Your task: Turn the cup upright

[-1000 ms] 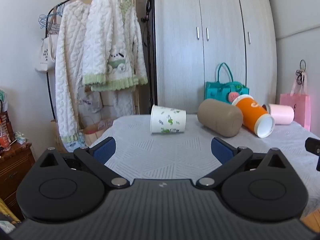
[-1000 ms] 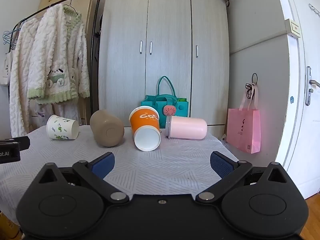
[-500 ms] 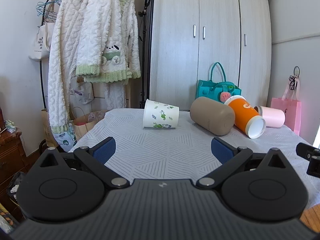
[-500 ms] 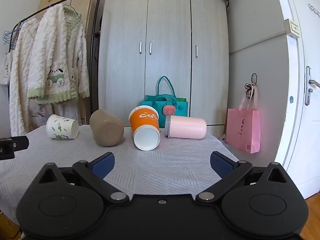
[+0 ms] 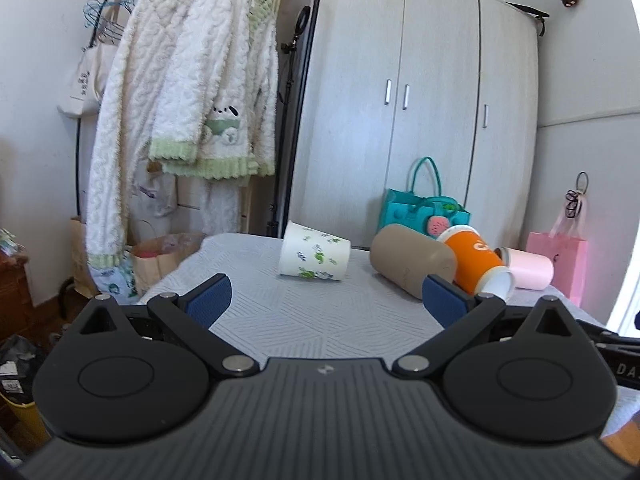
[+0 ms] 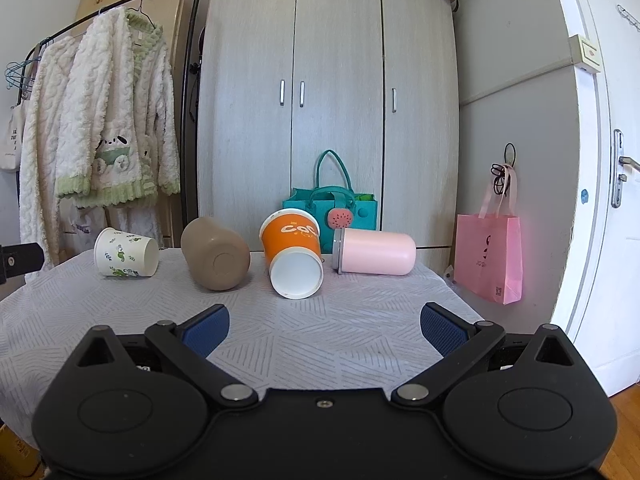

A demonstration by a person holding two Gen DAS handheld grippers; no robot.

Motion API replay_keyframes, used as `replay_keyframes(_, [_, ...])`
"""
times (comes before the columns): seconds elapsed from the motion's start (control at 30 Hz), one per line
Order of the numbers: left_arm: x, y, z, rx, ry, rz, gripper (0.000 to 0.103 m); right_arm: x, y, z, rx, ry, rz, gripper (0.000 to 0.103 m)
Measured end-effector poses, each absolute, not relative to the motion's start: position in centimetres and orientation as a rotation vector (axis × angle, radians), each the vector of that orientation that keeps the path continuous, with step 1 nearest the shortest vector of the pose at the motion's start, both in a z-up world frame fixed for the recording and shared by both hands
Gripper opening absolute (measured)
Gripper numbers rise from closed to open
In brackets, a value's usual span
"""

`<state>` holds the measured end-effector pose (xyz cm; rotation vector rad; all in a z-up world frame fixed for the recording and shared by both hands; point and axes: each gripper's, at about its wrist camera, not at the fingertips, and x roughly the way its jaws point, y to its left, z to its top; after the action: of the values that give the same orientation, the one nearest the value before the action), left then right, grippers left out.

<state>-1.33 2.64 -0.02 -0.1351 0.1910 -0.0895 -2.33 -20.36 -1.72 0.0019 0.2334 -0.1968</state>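
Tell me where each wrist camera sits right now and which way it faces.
Left wrist: behind the open left gripper, at the table's left end, facing the white cup; the right gripper's edge shows.
Right wrist: behind the open right gripper, facing the orange cup and wardrobe.
Shared: all four cups lying down, teal bag, wardrobe.

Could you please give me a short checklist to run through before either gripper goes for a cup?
1. Left gripper open, holding nothing: ok.
2. Right gripper open, holding nothing: ok.
3. Any cup upright: not ok; white leaf-print cup, tan cup, orange cup and pink cup all lie on their sides.
4. Leaf-print cup apart from neighbours: ok.
5. Tan and orange cups touching: cannot tell.
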Motion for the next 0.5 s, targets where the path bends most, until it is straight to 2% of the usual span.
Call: replay_keyframes(0.5, [-1.45, 2.61, -0.11, -0.133, 0.211, -0.094, 0.103, -2.15, -20.48, -1.74, -0.006, 0.232, -0.203, 0.103])
